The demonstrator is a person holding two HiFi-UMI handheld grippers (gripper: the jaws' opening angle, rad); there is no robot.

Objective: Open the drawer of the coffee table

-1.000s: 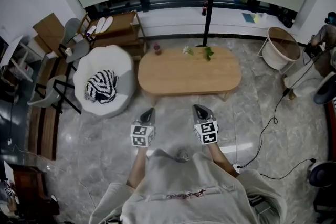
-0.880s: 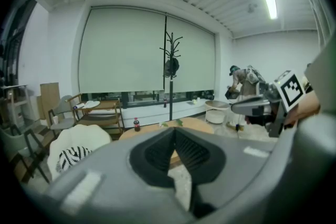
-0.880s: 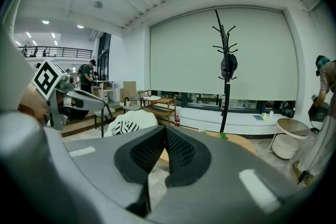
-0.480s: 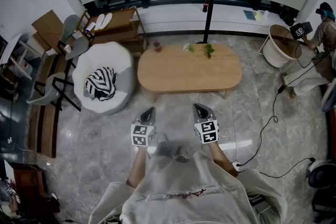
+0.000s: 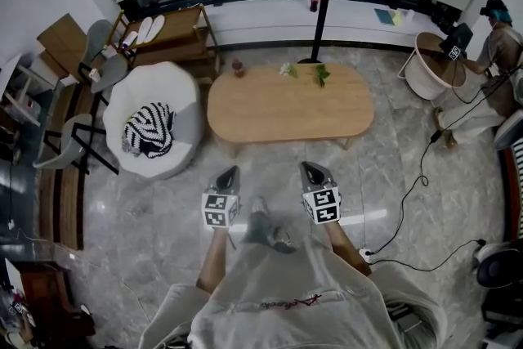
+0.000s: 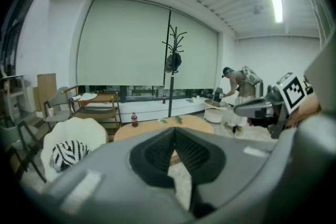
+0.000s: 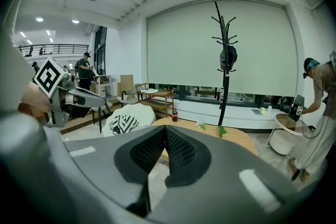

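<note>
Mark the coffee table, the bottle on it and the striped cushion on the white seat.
coffee table [image 5: 286, 106], head view, bare middle of its top.
bottle [image 5: 238, 67], head view, its body.
striped cushion [image 5: 149, 129], head view, its middle.

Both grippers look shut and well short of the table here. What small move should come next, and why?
Probably walk closer to the coffee table and lower both toward its near side. The left gripper and right gripper are shut and empty, with bare floor between them and the table, and no drawer front shows in any view.
</note>
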